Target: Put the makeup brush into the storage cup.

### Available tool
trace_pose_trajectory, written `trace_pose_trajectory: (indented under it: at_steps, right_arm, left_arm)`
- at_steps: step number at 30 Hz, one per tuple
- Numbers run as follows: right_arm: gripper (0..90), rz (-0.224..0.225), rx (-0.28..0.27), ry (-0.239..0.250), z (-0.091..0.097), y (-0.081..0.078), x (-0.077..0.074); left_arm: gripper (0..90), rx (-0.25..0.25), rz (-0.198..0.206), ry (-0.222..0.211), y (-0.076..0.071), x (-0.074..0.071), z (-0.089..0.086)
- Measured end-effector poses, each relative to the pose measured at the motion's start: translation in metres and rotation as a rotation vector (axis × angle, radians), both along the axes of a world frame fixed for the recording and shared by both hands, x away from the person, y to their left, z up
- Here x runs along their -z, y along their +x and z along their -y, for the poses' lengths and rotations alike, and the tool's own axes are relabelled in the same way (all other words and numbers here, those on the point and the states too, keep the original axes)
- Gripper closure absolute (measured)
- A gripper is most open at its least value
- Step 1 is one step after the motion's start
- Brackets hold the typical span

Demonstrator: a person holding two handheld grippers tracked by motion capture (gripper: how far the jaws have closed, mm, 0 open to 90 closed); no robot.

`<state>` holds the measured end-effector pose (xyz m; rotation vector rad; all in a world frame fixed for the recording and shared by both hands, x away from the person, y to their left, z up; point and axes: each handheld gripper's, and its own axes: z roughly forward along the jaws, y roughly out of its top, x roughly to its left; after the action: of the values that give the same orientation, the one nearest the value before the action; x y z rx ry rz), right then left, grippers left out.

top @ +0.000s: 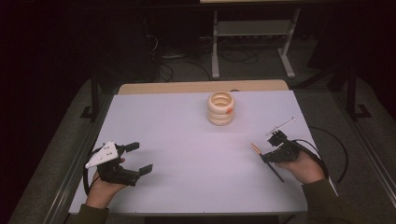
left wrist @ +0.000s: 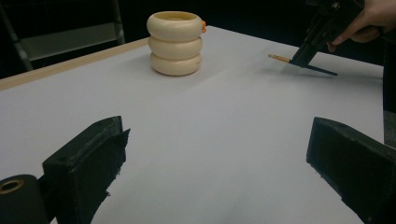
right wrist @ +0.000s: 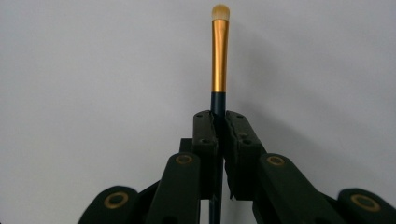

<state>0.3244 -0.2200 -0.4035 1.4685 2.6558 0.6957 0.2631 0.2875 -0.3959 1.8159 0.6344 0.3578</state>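
At the near left of the white tabletop (top: 187, 140), the left claw (top: 140, 157) is held low in the person's left hand (top: 103, 189), jaws spread wide and empty, pointing toward the right. The right claw (top: 267, 156), in the right hand (top: 306, 167) at the near right, is clamped on the dark handle of a small brush (right wrist: 219, 56), whose gold ferrule and pale tip stick out toward the tabletop's middle. A cream ribbed holder (top: 221, 108) stands upright at the far centre, well apart from both.
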Motion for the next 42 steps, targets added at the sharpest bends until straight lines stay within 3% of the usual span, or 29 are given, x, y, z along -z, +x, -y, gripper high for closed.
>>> trace_pose_trajectory:
  at_steps: [19, 29, 32, 42]
  right_arm:
    - [82.5, 0.104, 0.001, 0.102, 0.007, -0.004, -0.005]
    - [82.5, 0.211, 0.013, 0.15, 0.011, -0.007, -0.013]
    - [82.5, 0.255, 0.014, 0.188, 0.012, -0.008, -0.014]
    - [82.5, 0.371, 0.01, 0.225, 0.012, -0.01, -0.018]
  left_arm:
    - [4.0, 0.0, -0.001, 0.001, 0.0, 0.0, 0.0]
    - [4.0, 0.0, 0.001, 0.001, 0.0, 0.0, 0.0]
    - [4.0, 0.0, 0.0, -0.001, 0.0, 0.0, 0.0]
    - [4.0, 0.0, 0.002, 0.001, 0.0, 0.0, 0.001]
